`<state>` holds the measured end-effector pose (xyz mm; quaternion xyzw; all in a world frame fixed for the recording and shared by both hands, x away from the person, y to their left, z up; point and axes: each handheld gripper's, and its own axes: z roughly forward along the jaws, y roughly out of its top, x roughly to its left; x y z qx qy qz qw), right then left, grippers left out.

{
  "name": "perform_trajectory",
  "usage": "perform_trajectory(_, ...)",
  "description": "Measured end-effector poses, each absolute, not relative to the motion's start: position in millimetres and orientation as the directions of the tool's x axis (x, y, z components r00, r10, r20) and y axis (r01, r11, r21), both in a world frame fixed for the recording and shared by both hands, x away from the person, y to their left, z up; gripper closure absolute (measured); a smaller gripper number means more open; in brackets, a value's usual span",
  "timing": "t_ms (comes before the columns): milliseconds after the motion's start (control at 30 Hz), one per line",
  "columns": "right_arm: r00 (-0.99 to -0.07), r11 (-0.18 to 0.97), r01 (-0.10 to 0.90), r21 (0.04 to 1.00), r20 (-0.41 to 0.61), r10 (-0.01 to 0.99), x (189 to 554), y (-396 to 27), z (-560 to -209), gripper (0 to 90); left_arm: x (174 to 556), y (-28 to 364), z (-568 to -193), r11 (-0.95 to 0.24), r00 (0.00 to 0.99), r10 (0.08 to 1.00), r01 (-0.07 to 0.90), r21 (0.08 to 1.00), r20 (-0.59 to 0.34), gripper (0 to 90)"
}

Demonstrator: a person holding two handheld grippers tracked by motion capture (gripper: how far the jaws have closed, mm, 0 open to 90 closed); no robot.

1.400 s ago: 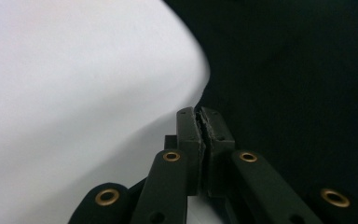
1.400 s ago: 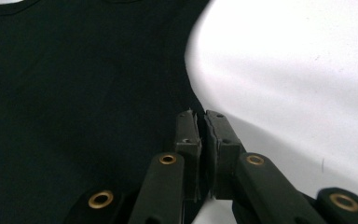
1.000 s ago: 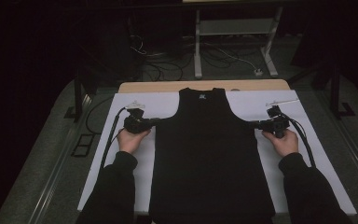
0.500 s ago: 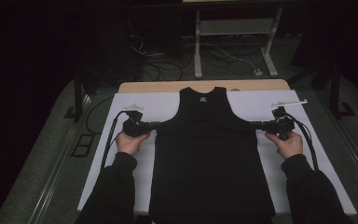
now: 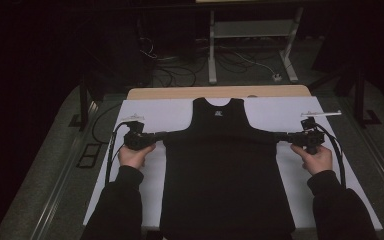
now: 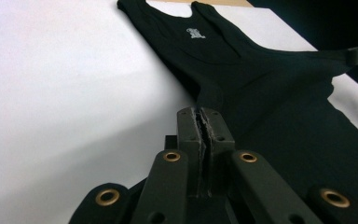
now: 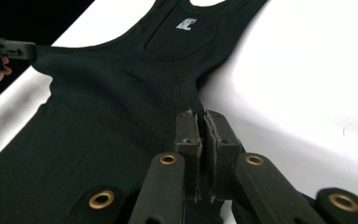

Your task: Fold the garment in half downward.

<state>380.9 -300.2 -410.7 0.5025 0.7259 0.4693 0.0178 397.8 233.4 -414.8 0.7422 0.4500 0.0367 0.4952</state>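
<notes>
Fingers of left gripper and right gripper clamping tank top side edges

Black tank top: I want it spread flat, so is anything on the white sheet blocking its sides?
Nothing visible does. The black tank top lies on bare white sheet, pinched at each side by the left gripper and right gripper.
</notes>
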Motion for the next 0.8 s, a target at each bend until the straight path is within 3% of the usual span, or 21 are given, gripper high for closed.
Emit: perform_trajectory(800,-0.489,0.074,0.727,0.683,0.439,0.753,349,-301,-412,83.3,359,236,-417,-0.094,0.574,0.688,0.678,0.729,-0.444,86.2)
